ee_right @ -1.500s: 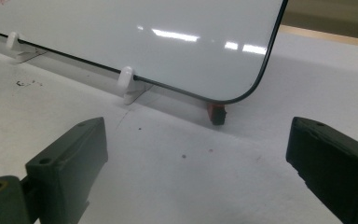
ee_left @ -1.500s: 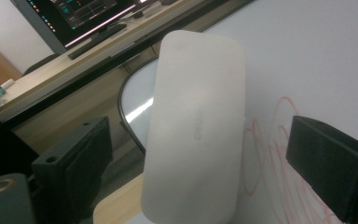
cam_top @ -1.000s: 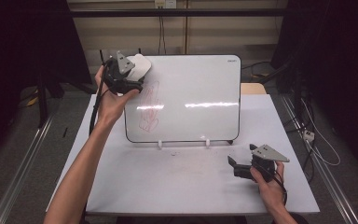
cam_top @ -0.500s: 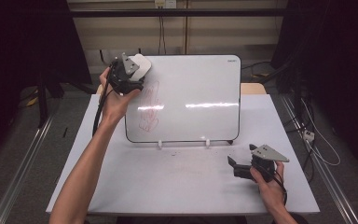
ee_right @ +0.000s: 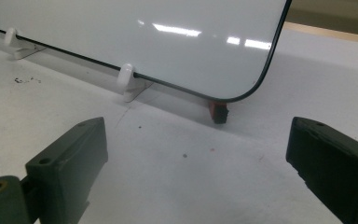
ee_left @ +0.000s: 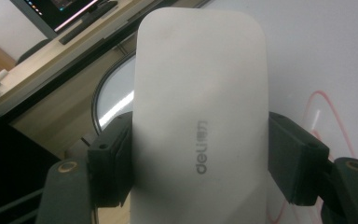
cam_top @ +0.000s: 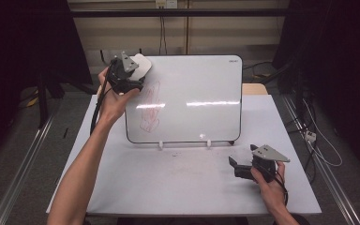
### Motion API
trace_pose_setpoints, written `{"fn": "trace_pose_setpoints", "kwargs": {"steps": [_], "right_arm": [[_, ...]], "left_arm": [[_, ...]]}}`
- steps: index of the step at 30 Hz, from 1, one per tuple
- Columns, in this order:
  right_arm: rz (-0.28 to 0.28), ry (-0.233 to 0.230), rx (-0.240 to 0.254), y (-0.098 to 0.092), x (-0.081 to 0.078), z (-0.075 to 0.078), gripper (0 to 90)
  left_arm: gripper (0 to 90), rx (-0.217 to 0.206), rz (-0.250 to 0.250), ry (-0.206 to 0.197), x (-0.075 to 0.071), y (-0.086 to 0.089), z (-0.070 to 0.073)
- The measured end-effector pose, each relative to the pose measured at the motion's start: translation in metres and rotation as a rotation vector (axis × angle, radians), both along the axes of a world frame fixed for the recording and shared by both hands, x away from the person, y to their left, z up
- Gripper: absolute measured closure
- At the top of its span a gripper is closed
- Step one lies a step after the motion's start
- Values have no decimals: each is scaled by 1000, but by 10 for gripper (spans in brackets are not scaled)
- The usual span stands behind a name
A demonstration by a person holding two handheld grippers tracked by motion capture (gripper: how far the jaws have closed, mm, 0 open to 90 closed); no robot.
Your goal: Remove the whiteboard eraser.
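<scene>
At the upper left of the high view, the left tongs (cam_top: 132, 70) hold a white eraser (cam_top: 140, 67) against the top left corner of a whiteboard (cam_top: 192, 93) that stands propped on the bench (cam_top: 168, 183). In the left gripper view the jaws are closed onto the eraser's (ee_left: 200, 116) two long sides, so its long axis runs straight out ahead between them, logo facing the camera.

The relation that counts is the one between eraser and ink. A red scribble (cam_top: 149, 107) runs down the left part of the board, below the eraser and slightly to its right in the high view; a loop of the same red line (ee_left: 328, 126) shows just past the eraser's right edge in the left gripper view. The eraser sits at the upper end of the marks, apart from most of them, so a wipe would likely have to travel down the frame along the board's left part. Whether the pad is pressed flat to the surface cannot be told.

The right tongs (cam_top: 236, 166) rest low on the bench at the lower right of the high view, jaws wide apart and holding nothing. The right gripper view looks between them at the board's lower right corner (ee_right: 256, 88) and a white clip (ee_right: 127, 74) on its bottom edge. The left hand is plainly the nearer to the scribble; the right is well apart from it.
</scene>
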State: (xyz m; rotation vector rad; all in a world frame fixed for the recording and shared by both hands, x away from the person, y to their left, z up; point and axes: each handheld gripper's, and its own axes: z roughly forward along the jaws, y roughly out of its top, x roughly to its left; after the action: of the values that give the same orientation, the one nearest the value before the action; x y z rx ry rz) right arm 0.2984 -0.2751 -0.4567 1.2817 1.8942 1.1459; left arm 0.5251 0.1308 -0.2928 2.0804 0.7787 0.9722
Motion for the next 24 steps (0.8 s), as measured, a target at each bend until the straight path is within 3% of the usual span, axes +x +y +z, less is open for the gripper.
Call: {"fn": "trace_pose_setpoints", "kwargs": {"steps": [9, 10, 17, 24], "right_arm": [[0, 0, 1, 2, 0, 0, 53], [1, -1, 3, 2, 0, 0, 53], [-2, 0, 9, 1, -1, 1, 53], [6, -1, -1, 2, 0, 0, 52]], "left_arm": [[312, -90, -9, 46, 0, 9, 2], [312, -98, -17, 64, -1, 10, 3], [312, -130, -23, 31, -13, 15, 16], [311, -152, -22, 2, -26, 15, 17]]}}
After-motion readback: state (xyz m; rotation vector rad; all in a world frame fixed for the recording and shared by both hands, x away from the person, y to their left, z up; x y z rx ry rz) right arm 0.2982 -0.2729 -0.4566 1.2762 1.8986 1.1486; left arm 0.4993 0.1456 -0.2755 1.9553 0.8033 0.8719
